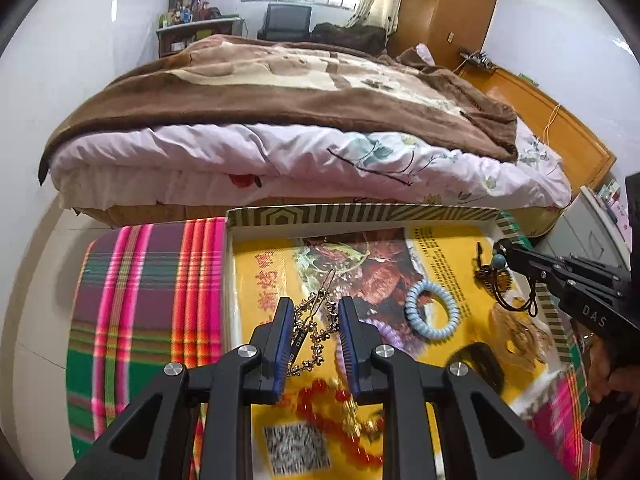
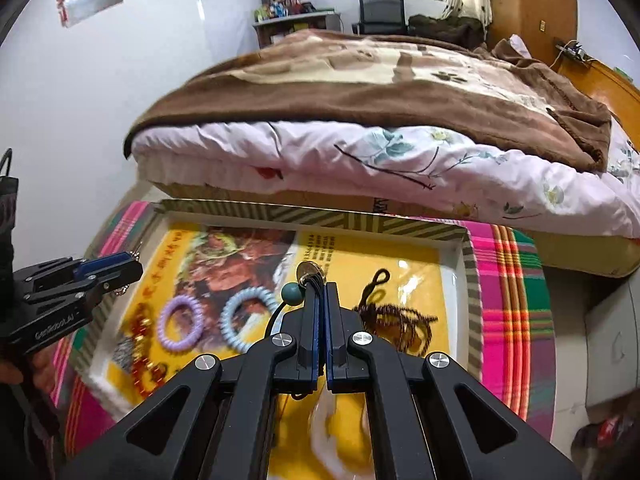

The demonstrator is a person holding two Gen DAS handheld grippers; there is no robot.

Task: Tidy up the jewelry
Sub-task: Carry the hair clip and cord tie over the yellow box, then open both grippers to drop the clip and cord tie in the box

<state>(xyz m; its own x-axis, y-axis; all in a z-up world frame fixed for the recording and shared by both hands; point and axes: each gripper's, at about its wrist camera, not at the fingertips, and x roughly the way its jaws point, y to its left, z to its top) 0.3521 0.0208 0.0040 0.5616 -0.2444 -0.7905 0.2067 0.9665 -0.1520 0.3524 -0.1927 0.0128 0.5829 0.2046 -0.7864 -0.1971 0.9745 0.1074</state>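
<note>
A shallow box lid (image 1: 360, 214) with a striped rim is seen lying on a plaid cloth (image 1: 152, 280) in front of a bed (image 1: 280, 152); its floor is lined with a yellow printed sheet (image 2: 380, 264).

In the left wrist view, the left gripper (image 1: 314, 312) is seen with its jaws narrowly apart, and a gold hair clip (image 1: 316, 308) with a beaded chain is held between the blue pads. Below it a red and gold bead bracelet (image 1: 340, 412) lies on the sheet, blurred. A dark oval item near the right rim cannot be identified.

In the right wrist view, the right gripper (image 2: 322, 292) is seen fully closed on a black cord (image 2: 276, 316) carrying a teal bead (image 2: 291, 293) and a round metal piece at the tips. The same gripper is shown from the side in the left view, at the right edge of the lid, with the cord hanging beneath it.

A light blue coil hair tie (image 2: 248, 316) and a purple coil hair tie (image 2: 182, 322) lie side by side mid-lid; the purple one is largely hidden behind the right finger in the left view. A dark brown tangled cord (image 2: 396, 320) lies at the right. The near part of the lid is blocked in both views by the gripper bodies.
</note>
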